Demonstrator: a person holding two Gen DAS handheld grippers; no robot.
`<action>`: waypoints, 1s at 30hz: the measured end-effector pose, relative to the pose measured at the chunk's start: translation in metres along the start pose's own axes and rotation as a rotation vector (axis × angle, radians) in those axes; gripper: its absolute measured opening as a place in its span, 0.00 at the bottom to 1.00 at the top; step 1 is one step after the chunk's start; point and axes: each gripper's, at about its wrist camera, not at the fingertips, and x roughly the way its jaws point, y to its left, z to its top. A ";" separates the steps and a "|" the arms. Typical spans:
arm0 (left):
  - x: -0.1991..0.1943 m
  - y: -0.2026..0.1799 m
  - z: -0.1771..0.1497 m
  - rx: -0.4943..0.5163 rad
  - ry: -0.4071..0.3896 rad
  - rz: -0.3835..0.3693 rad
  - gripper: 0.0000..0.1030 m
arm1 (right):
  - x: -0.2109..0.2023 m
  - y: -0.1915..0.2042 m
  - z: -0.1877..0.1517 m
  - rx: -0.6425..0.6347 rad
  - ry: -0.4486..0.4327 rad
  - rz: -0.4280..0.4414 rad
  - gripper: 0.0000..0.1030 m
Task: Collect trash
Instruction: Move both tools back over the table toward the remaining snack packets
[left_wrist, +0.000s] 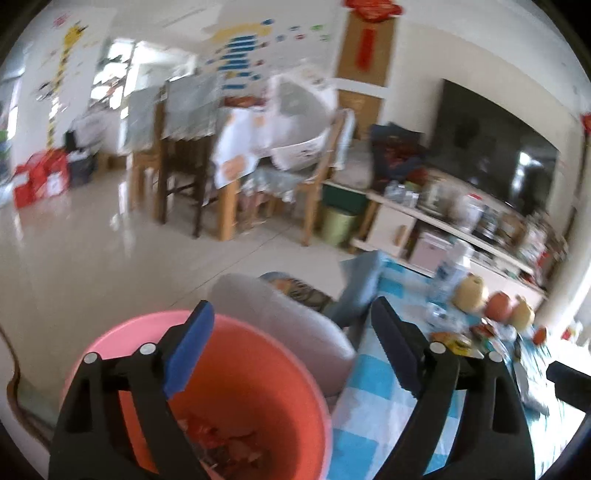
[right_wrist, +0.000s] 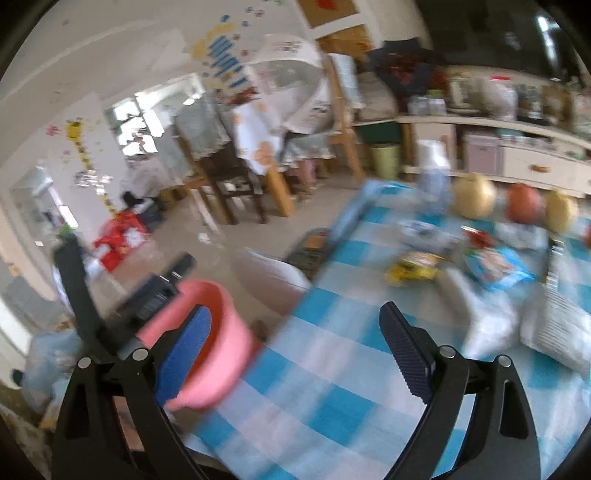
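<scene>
Both hand-held grippers were spread wide with nothing between the pads. The left hand-held gripper (left_wrist: 291, 343) sat right over the pink bucket (left_wrist: 110, 339), which filled the lower left of its frame with some reddish scraps already at the bottom.

The leftover trash was all the other way: in the right wrist view the yellow wrapper (right_wrist: 413, 271) and the blue packet (right_wrist: 498, 267) lay on the checked bench (right_wrist: 332, 369), up and to the right of the right hand-held gripper (right_wrist: 291, 343), near the row of fruit (right_wrist: 474, 199). The bucket showed at the lower left of that same frame, just off the bench edge.

I'd say the right one was clearly nearer the wrappers. The yellow wrapper's long axis ran roughly left-right across the frame, though the blur made it hard to be sure.
</scene>
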 end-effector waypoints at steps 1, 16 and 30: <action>-0.001 -0.007 -0.001 0.016 -0.007 -0.028 0.86 | -0.007 -0.008 -0.007 0.009 -0.001 -0.032 0.89; -0.010 -0.073 -0.014 0.137 0.062 -0.253 0.86 | -0.113 -0.077 -0.066 0.214 -0.070 -0.211 0.92; 0.016 -0.106 -0.029 0.120 0.210 -0.374 0.86 | -0.118 -0.155 -0.104 0.291 -0.120 -0.313 0.93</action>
